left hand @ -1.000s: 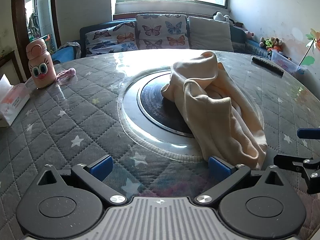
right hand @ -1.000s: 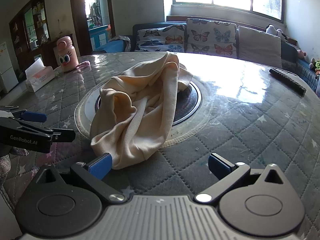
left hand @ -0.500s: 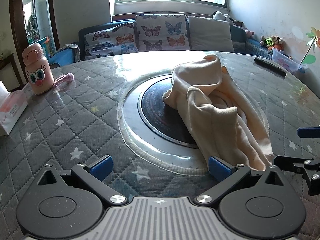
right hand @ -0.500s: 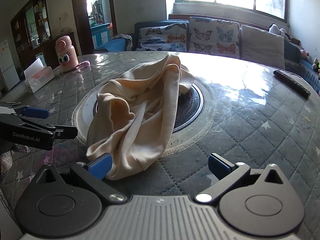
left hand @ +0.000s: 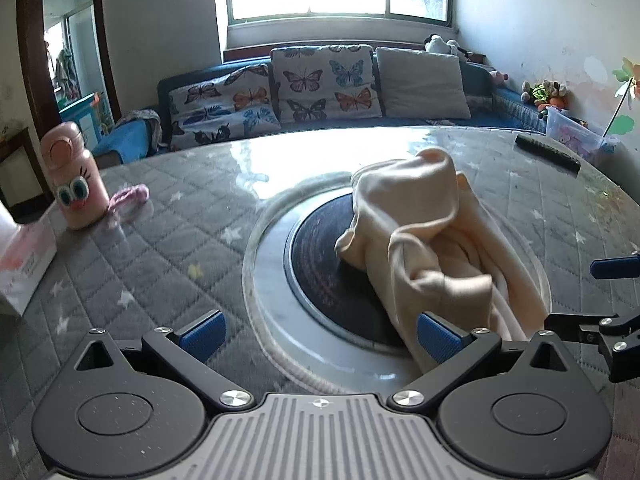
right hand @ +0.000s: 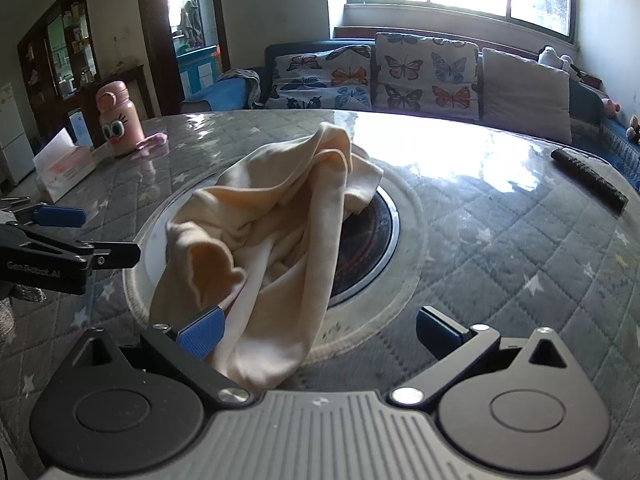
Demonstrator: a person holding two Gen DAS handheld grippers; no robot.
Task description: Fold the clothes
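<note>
A crumpled cream garment [left hand: 432,240] lies in a heap over the round inset [left hand: 276,280] at the middle of the quilted table; it also shows in the right wrist view [right hand: 280,248]. My left gripper [left hand: 318,330] is open and empty, its right fingertip [left hand: 434,336] at the garment's near edge. My right gripper [right hand: 316,330] is open and empty, its left fingertip [right hand: 202,332] against the garment's near folds. The right gripper shows at the right edge of the left wrist view [left hand: 600,300]; the left gripper shows at the left of the right wrist view [right hand: 68,240].
A pink cartoon bottle [left hand: 76,180], a pink strap [left hand: 130,198] and a tissue box [left hand: 24,256] stand at the table's left. A black remote [left hand: 546,154] lies at the far right. A sofa with butterfly cushions [left hand: 324,84] is behind the table.
Both grippers have moved in toward the garment's near edge. The garment's near end now reaches the inner fingertips. Both stay open.
</note>
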